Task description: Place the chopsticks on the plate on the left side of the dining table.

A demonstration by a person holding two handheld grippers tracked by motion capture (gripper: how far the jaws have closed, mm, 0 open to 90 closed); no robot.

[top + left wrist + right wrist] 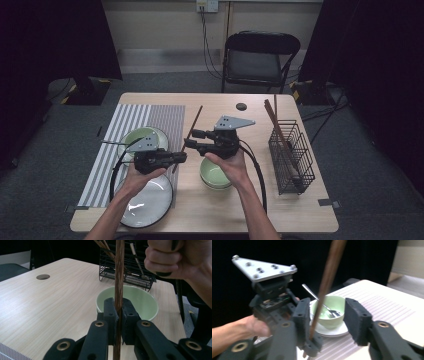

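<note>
A long brown chopstick (pixel 192 131) slants over the middle of the table. My left gripper (pixel 182 157) is shut on its lower part; in the left gripper view the stick (pixel 119 275) rises straight up from between the pressed pads (pixel 119 308). My right gripper (pixel 193 139) comes in from the right, higher up the stick. Its jaws stand open around the chopstick (pixel 328 277), which passes close beside one pad (pixel 302 315), while the other pad is well apart from it. The right gripper's mid-gap (pixel 329 318) holds nothing else.
A green bowl (pixel 216 175) sits under the right hand. Another green bowl with a spoon (pixel 142 136) stands on a saucer on the striped placemat (pixel 125 125). A shiny plate (pixel 147 202) lies at the front left. A black wire basket (pixel 292 155) with chopsticks stands at the right.
</note>
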